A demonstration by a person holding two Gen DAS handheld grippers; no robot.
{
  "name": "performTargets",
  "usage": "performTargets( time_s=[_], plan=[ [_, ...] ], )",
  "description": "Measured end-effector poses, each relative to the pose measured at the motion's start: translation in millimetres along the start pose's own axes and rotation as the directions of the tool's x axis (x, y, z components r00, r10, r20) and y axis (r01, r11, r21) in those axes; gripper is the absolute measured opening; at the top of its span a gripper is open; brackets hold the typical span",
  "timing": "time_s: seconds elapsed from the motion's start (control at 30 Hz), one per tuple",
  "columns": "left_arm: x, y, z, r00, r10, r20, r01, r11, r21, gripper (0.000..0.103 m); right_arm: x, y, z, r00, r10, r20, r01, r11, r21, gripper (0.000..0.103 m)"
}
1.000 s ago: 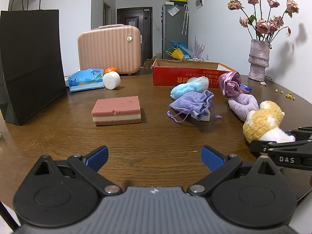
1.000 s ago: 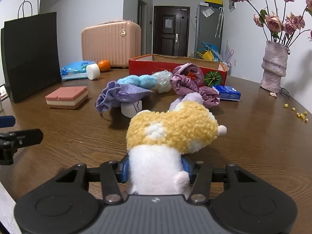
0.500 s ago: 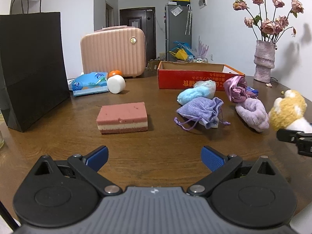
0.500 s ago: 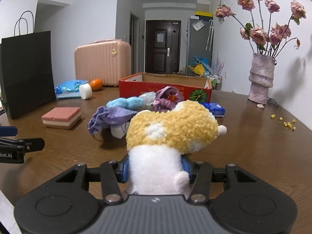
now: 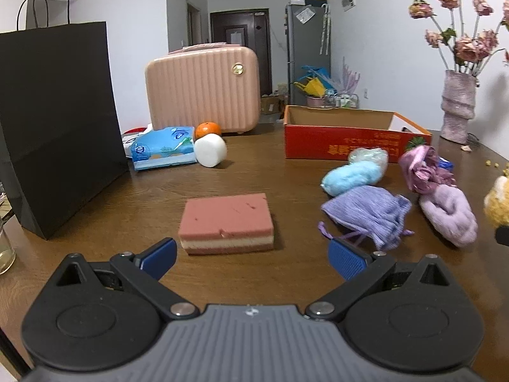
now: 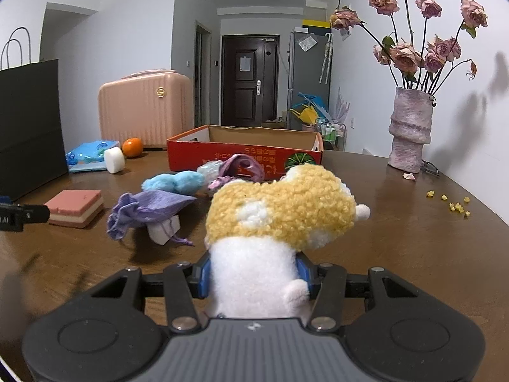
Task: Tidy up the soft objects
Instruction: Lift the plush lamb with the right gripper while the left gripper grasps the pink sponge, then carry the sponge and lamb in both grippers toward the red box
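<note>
My right gripper [image 6: 253,278] is shut on a yellow and white plush toy [image 6: 280,210], held above the table; the toy's edge [image 5: 498,203] shows at the far right of the left wrist view. My left gripper [image 5: 251,254] is open and empty, just short of a pink layered sponge [image 5: 226,221]. A lilac drawstring pouch [image 5: 369,215], a blue fluffy ball [image 5: 351,175], a lavender plush piece [image 5: 448,213] and a purple satin scrunchie [image 5: 420,167] lie to the right. Behind them stands an open red cardboard box [image 5: 346,145], also in the right wrist view [image 6: 245,156].
A black paper bag [image 5: 54,121] stands at the left. At the back are a pink case [image 5: 203,89], a blue tissue pack [image 5: 163,146], a white roll [image 5: 210,149] and an orange [image 5: 207,129]. A vase of dried roses [image 6: 410,127] stands far right, with yellow crumbs [image 6: 455,203] beside it.
Both grippers have risen and moved forward over the table. The plush toy has left the tabletop in the right gripper's hold and slid to the left wrist view's right edge. The sponge looks nearer.
</note>
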State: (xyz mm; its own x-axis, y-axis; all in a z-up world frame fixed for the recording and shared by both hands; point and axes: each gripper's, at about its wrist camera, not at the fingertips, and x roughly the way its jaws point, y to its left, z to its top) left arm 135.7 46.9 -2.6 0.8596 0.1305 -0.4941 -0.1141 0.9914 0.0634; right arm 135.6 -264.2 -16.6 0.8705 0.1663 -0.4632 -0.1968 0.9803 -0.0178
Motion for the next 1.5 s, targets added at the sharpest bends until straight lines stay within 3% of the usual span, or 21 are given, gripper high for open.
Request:
performTargets(
  time_s=[0.4,0.9,1.33,1.5],
  plan=[
    [50,7,27,0.996,0.029,-0.088,-0.030,1.000,-0.004,0.103,26,-12,11,1.000,-0.025,-0.009,0.025,1.000,0.013,0.049],
    [115,17,40,0.970,0.075,-0.232,-0.083,0.996,-0.026,0.103,54,-21,16,0.998,-0.043,-0.044,0.044,0.999,0.013,0.049],
    [126,20,42,0.967,0.116,-0.226,-0.118,0.993,0.008,0.103,69,-24,20,0.997,-0.043,-0.061,0.043,0.999,0.010,0.049],
    [136,18,42,0.966,0.094,-0.242,-0.077,0.994,0.080,0.103,70,-23,20,0.997,-0.040,-0.061,0.040,0.999,0.010,0.049]
  ],
)
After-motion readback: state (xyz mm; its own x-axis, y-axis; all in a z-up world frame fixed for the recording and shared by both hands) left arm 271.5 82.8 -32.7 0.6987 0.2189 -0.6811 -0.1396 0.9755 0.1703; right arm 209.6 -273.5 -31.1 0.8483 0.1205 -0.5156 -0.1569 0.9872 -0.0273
